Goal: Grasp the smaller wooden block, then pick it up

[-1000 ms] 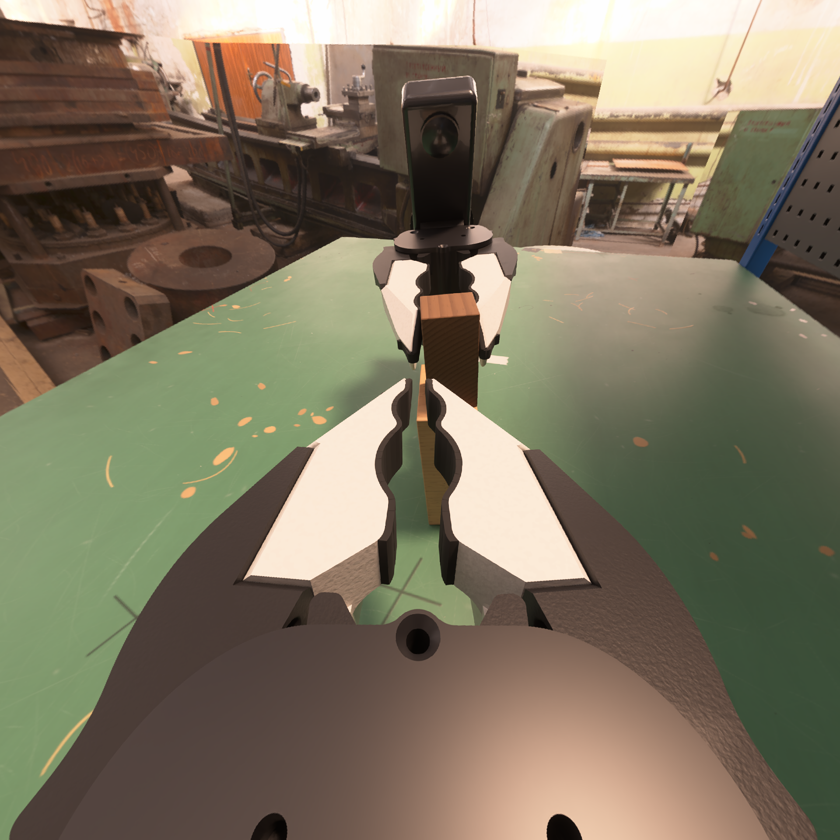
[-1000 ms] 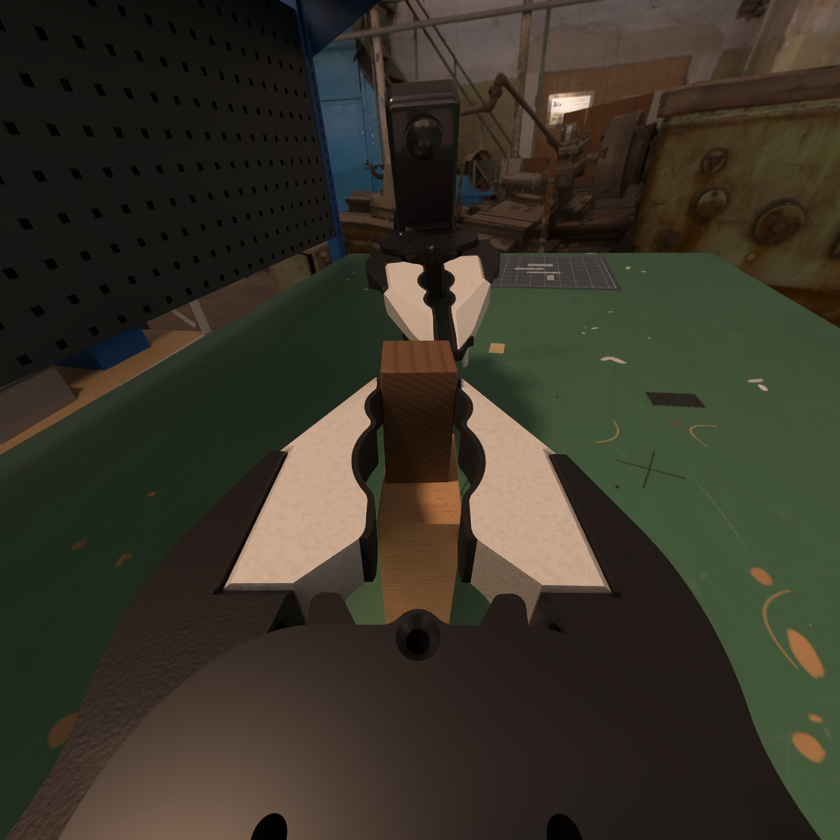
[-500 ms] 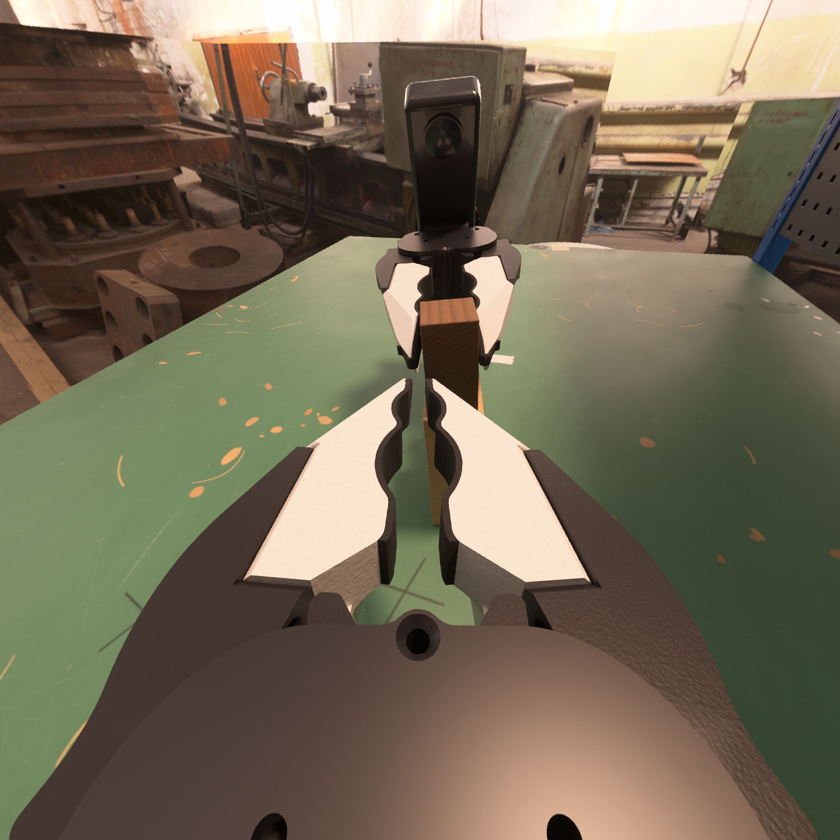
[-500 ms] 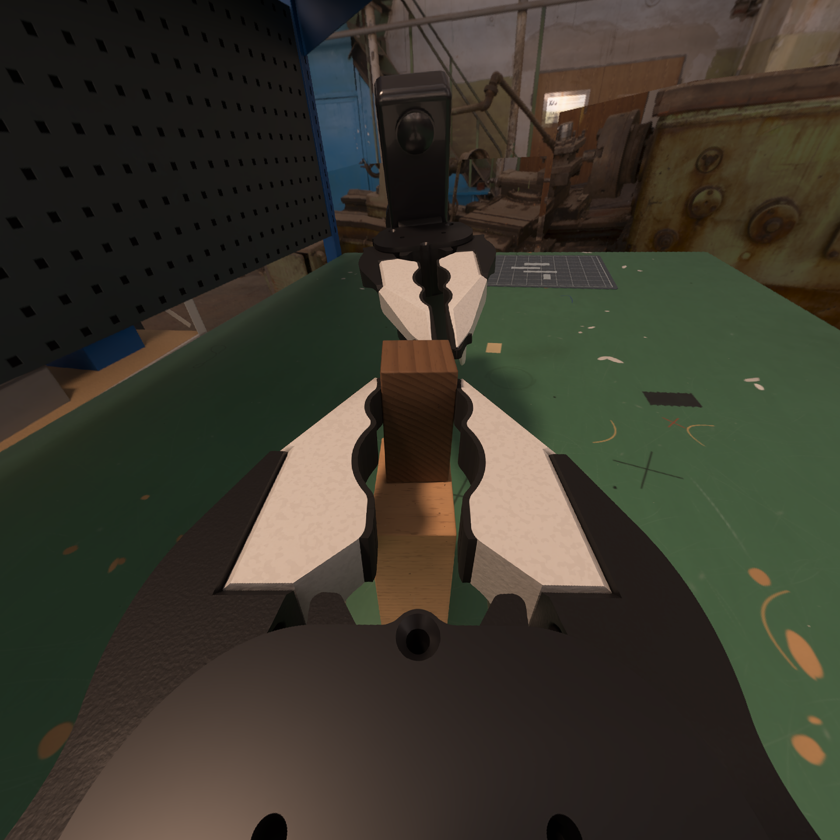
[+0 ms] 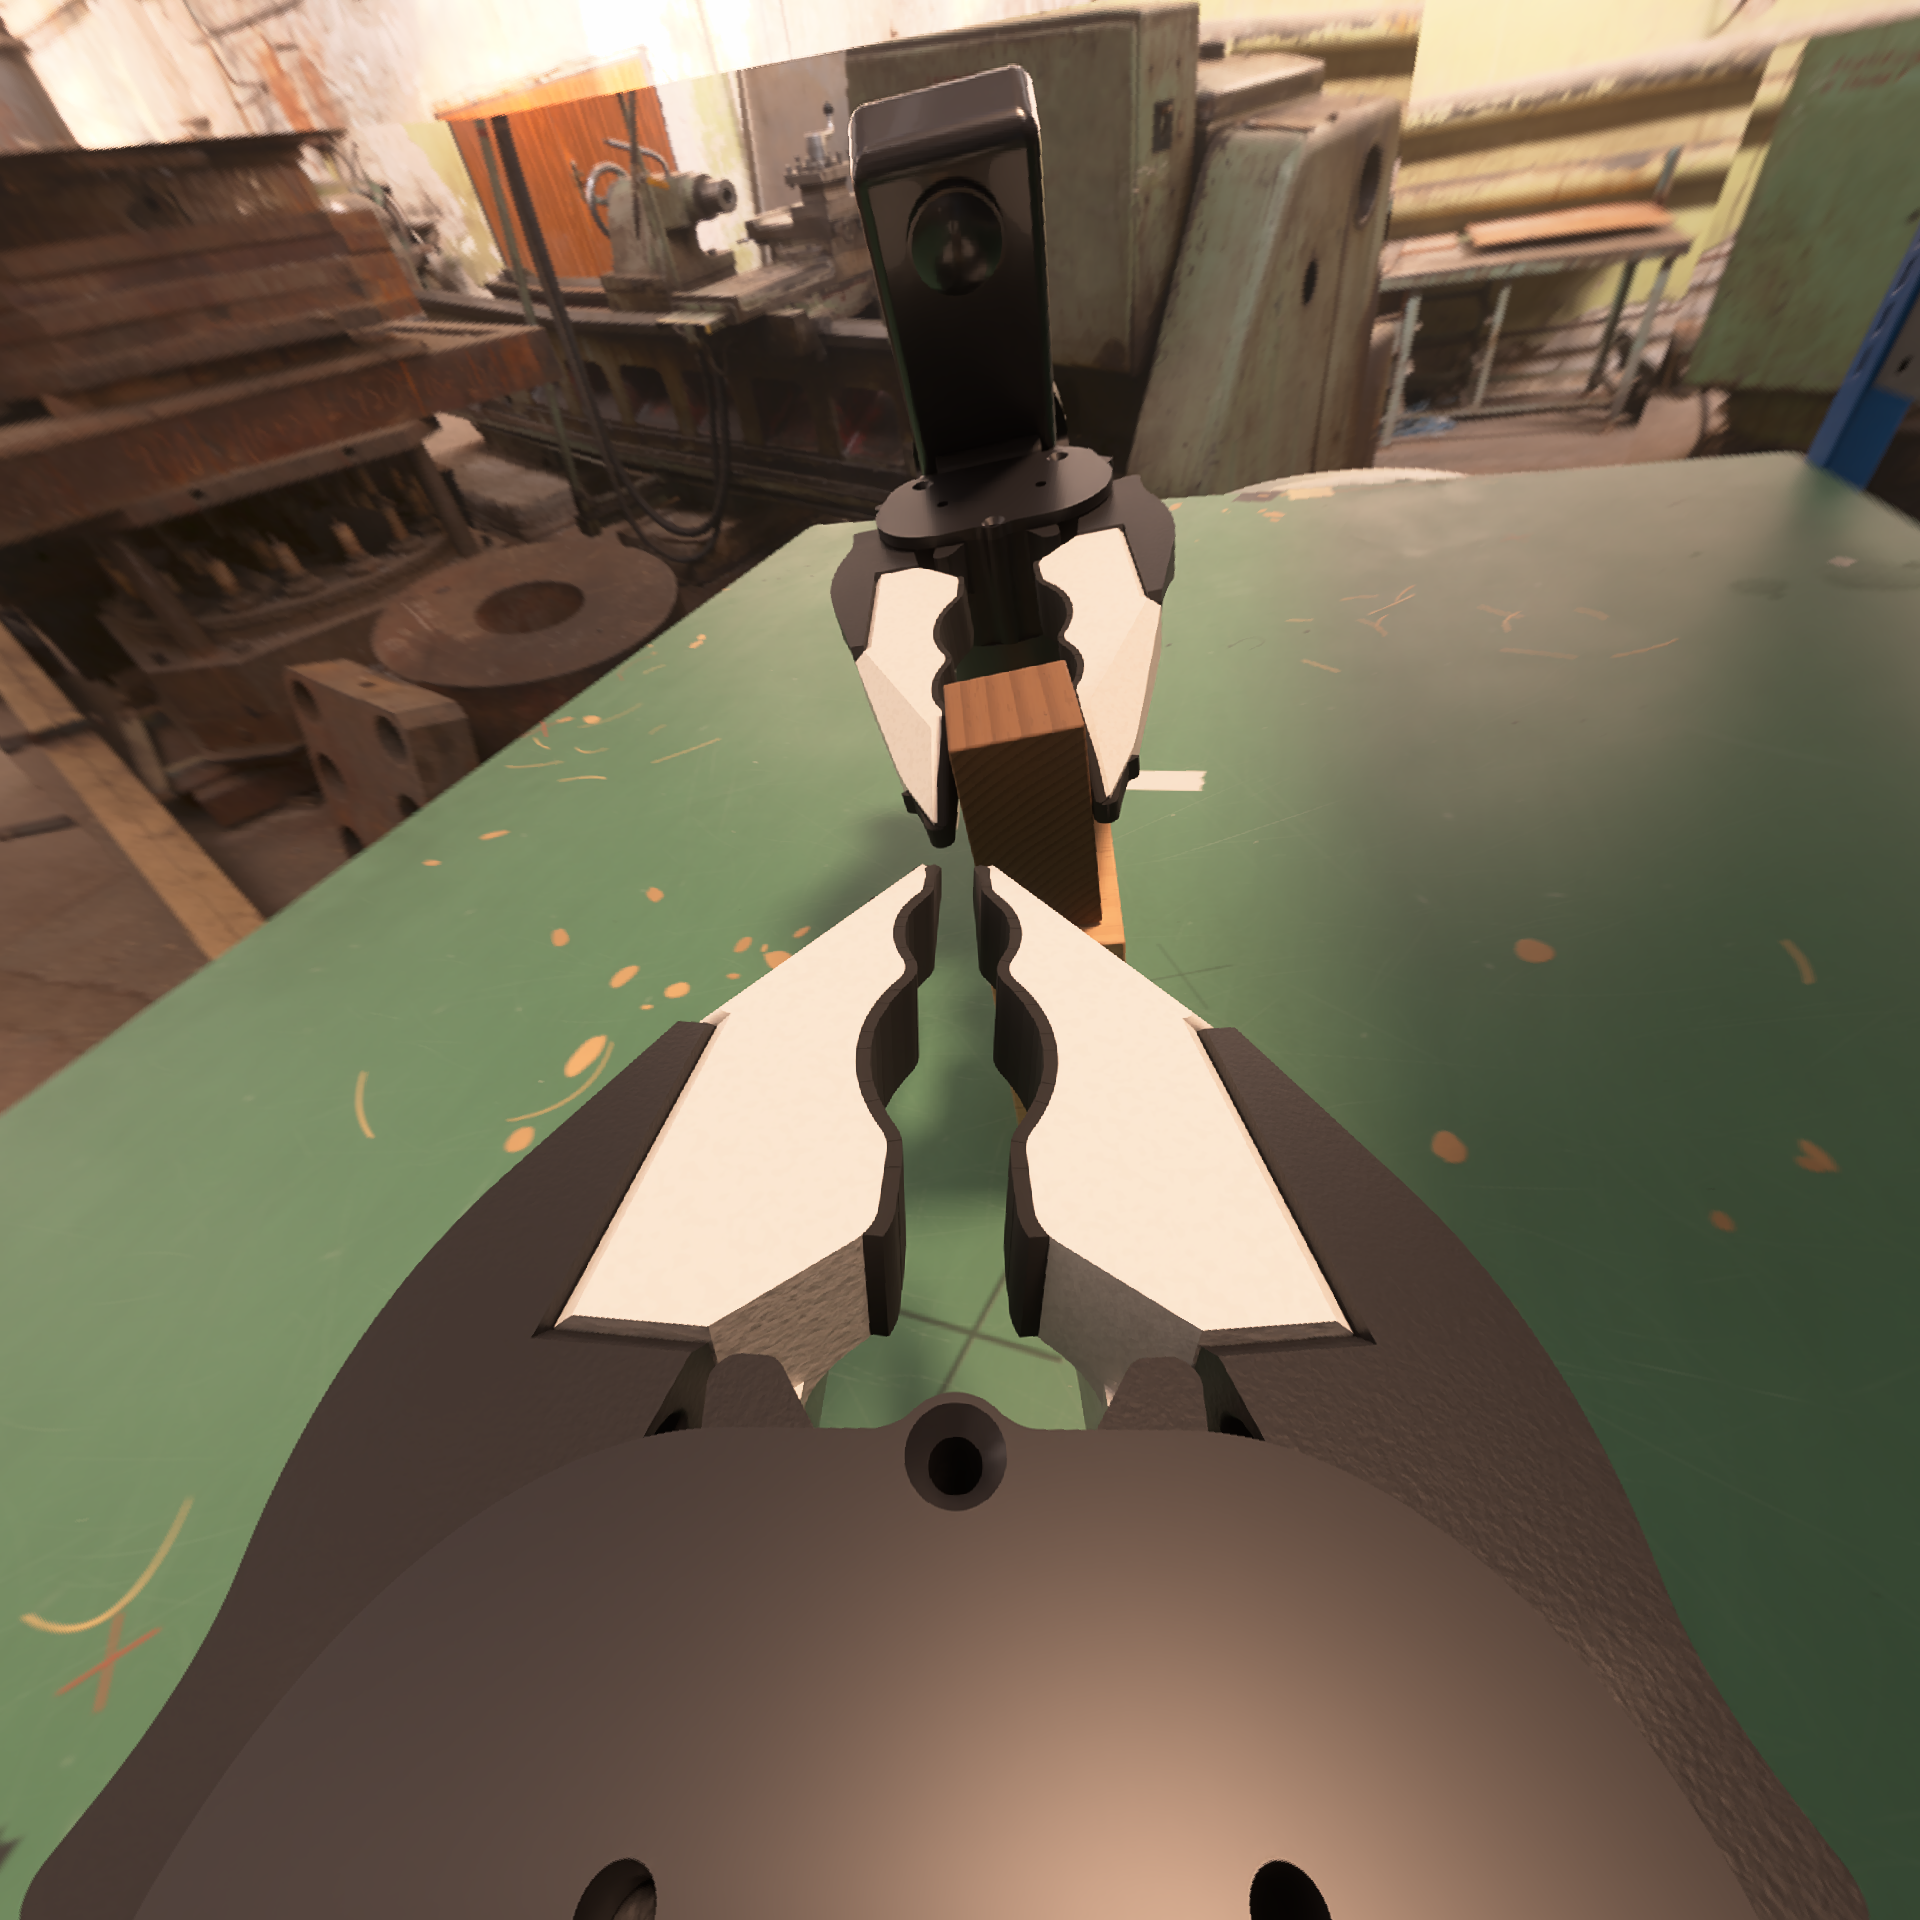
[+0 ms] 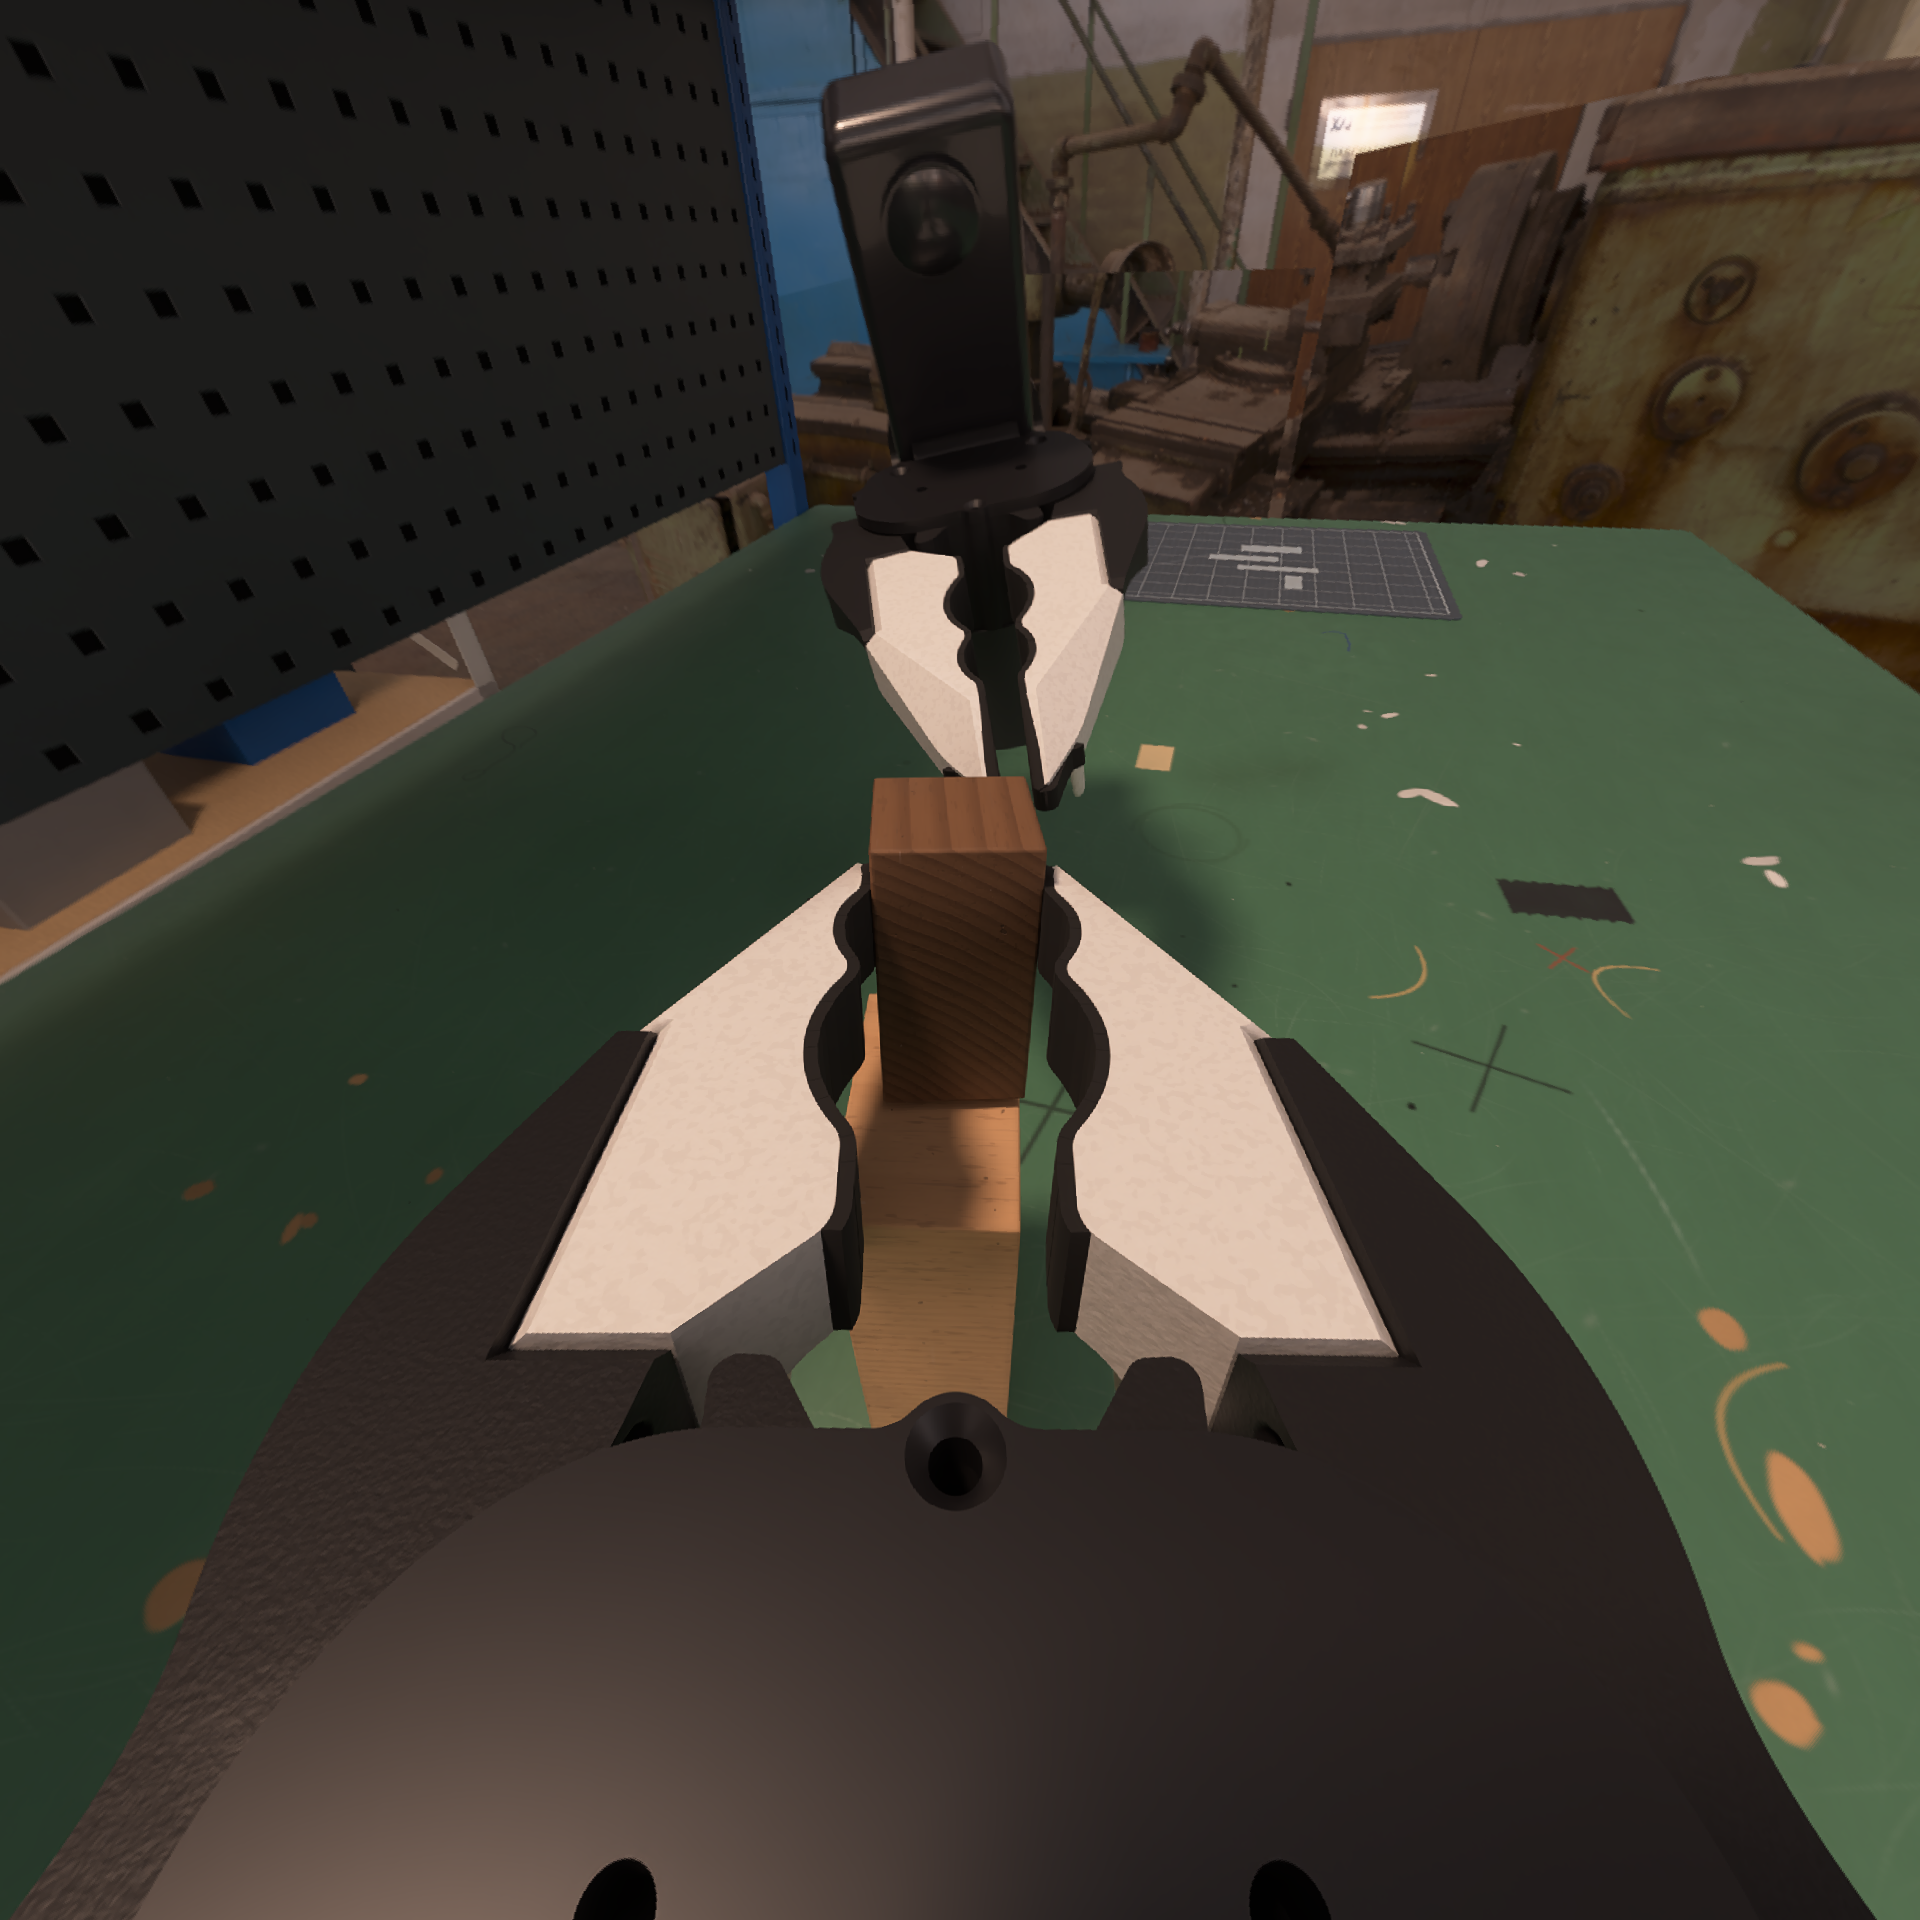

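My right gripper [image 6: 956, 883] is shut on the smaller, dark brown wooden block [image 6: 956, 966] and holds it upright. Under it a longer, pale wooden block [image 6: 935, 1247] lies on the green table [image 6: 416, 935]. The dark block's base seems slightly above the pale block. In the left wrist view the right gripper [image 5: 1023, 821] faces me with the dark block [image 5: 1023, 800] in its jaws, and the pale block [image 5: 1110, 904] shows behind my right finger. My left gripper [image 5: 956, 883] is shut and empty, just in front of the blocks; it also shows in the right wrist view [image 6: 1013, 784].
A dark gridded cutting mat [image 6: 1294, 571] lies at the table's far end. A black pegboard panel [image 6: 364, 364] stands beyond the table's left edge. Old machines [image 5: 644, 270] stand beyond the table edge in the left wrist view.
My left gripper has shifted left and tilted, so the pale block is no longer between its fingers. My right gripper keeps its hold on the dark block; more of the pale block shows below.
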{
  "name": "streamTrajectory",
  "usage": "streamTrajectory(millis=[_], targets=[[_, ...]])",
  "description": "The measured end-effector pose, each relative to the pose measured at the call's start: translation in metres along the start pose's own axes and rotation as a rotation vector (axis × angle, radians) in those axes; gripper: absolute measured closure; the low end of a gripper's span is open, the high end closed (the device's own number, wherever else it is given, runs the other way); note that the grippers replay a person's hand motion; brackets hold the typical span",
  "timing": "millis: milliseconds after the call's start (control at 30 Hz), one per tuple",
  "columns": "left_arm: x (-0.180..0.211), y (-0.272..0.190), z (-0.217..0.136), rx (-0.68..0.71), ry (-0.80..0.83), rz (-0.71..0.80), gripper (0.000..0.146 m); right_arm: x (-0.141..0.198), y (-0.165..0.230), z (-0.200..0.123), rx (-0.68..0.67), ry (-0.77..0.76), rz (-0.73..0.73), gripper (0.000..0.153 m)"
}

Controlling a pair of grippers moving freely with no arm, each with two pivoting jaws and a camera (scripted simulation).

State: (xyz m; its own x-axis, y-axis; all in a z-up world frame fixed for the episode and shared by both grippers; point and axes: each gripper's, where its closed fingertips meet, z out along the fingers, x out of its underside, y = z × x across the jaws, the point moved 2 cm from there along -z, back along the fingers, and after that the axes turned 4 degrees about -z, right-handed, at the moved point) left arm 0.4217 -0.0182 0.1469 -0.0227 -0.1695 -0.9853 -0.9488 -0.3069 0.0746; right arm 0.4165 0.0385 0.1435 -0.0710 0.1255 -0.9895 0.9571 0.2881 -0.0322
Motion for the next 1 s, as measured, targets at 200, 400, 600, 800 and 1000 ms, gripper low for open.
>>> streamTrajectory(millis=[200,400,600,800,1000], targets=[[0.0003,-0.0001,0.0006,0.026,-0.037,-0.053,0.141,0.0002,0.0002,-0.0011,0.011,0.017,-0.014,0.122],[-0.0033,-0.0018,-0.0007,0.04,-0.081,-0.068,0.141,-0.0003,0.0015,0.0012,-0.002,0.02,-0.01,0.122],[-0.0041,-0.0025,-0.0025,0.044,-0.066,-0.052,0.141,-0.0006,0.002,0.0029,-0.002,0.021,-0.012,0.122],[-0.0066,-0.0006,-0.0021,-0.04,0.011,0.053,0.14,-0.0016,0.0009,0.0032,0.03,0.07,-0.052,0.122],[-0.0079,-0.0027,-0.002,-0.013,0.044,-0.021,0.14,-0.0028,0.0022,0.0039,0.015,0.114,-0.088,0.122]])
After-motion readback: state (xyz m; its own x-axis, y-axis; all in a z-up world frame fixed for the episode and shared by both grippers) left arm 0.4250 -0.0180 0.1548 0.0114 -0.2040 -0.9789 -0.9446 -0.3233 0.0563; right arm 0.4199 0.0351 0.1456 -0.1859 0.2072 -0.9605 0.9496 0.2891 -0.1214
